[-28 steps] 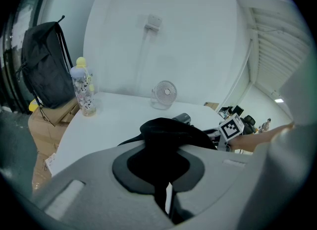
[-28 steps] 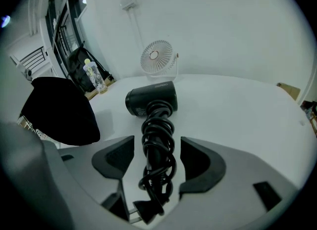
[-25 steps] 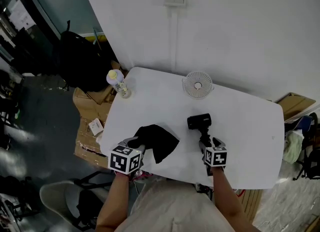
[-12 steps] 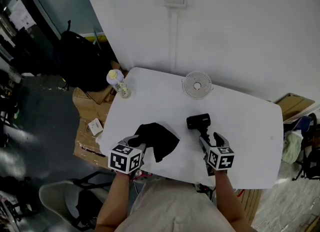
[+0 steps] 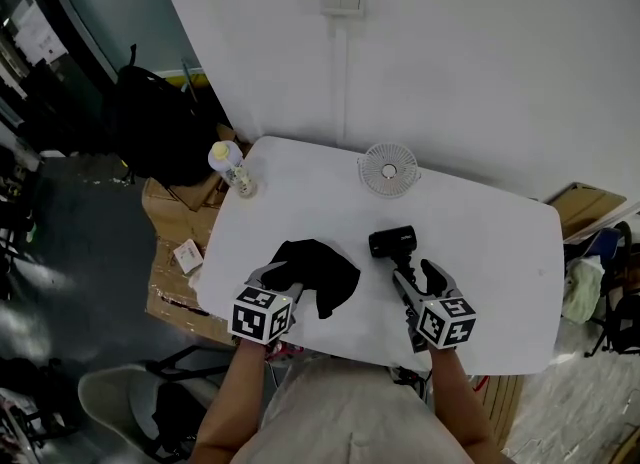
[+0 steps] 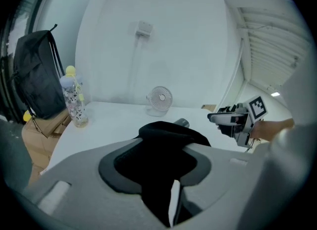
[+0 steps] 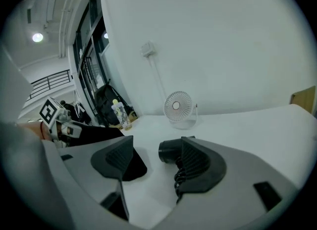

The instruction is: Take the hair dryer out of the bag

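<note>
Left gripper view: nearest the camera, the left gripper (image 6: 158, 150) has its jaws narrowly parted. They have just been opening, and a fold of the black bag (image 6: 171, 134) lies slack in the gap and seems no longer pinched. The head view puts the bag, limp and flattened, at about 7 o'clock on the white table (image 5: 490, 252). The right gripper (image 7: 157, 139) hangs at about 5 o'clock above the table edge, its jaws spread wide with nothing between them.

The hair dryer (image 5: 393, 242) is already out of the bag. It lies on the table near the middle, just beside the bag at its 3 o'clock and seemingly not touching it. Its coiled cord (image 7: 179, 173) trails back beside the right gripper's right-hand jaw.

The step in hand looks like letting go of the emptied bag. To do it cleanly, the left jaws should likely widen fully before the gripper draws back toward 6 o'clock, so the cloth drops free and does not ride along. The right gripper would do best to stay clear of the cord, since a snag there could drag the dryer.

Farther off, a small white desk fan (image 5: 389, 169) stands at 12 o'clock and a patterned bottle (image 5: 229, 162) at the 10 o'clock corner. A black backpack (image 5: 150, 117) rests on the floor beyond.
</note>
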Demonstrator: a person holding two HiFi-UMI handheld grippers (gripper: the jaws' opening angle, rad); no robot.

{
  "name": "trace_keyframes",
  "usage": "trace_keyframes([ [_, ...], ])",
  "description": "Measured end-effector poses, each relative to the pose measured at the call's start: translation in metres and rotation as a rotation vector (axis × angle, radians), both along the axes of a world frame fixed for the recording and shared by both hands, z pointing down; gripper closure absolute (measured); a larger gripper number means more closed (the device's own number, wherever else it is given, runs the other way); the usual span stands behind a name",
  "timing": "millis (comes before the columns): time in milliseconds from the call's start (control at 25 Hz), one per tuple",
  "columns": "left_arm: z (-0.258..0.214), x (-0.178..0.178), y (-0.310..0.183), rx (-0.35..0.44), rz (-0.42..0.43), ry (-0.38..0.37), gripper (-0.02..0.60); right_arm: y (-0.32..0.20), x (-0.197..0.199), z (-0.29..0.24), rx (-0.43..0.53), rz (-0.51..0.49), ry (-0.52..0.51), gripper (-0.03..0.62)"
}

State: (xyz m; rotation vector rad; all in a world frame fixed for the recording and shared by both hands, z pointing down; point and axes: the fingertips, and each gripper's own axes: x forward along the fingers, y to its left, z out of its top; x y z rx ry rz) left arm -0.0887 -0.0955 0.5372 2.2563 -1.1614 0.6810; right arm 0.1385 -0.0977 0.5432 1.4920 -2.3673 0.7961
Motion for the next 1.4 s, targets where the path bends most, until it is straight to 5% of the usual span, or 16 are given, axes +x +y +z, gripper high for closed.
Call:
trace_keyframes([
  [80, 0.008, 0.003, 0.003, -0.011, 0.018, -0.014, 0.393, 0.001, -0.002, -0.009, 0.024, -0.007, -0.017, 0.292],
  [440, 0.015, 0.007, 0.012, -0.045, 0.070, -0.092, 0.290, 0.000, 0.000, -0.026, 0.047, -0.016, -0.043, 0.292],
  [680, -0.002, 0.014, 0.005, -0.013, 0.071, -0.079, 0.290, 0.031, -0.075, -0.055, 0.088, -0.386, -0.195, 0.293],
  [800, -0.008, 0.021, 0.007, -0.004, 0.091, -0.070, 0.290, 0.050, -0.117, -0.060, 0.104, -0.565, -0.164, 0.292],
  [1000, -0.022, 0.037, 0.013, 0.011, 0.149, -0.038, 0.290, 0.061, -0.154, -0.053, 0.101, -0.710, -0.109, 0.293],
  [1080, -0.027, 0.042, 0.015, 0.015, 0.165, -0.019, 0.290, 0.061, -0.159, -0.054, 0.118, -0.742, -0.081, 0.340],
  [1200, -0.032, 0.044, 0.018, 0.018, 0.187, -0.006, 0.290, 0.060, -0.160, -0.057, 0.147, -0.767, -0.048, 0.498],
  [1400, -0.042, 0.038, 0.026, 0.028, 0.230, -0.011, 0.290, 0.047, -0.157, -0.063, 0.165, -0.739, -0.013, 0.532],
])
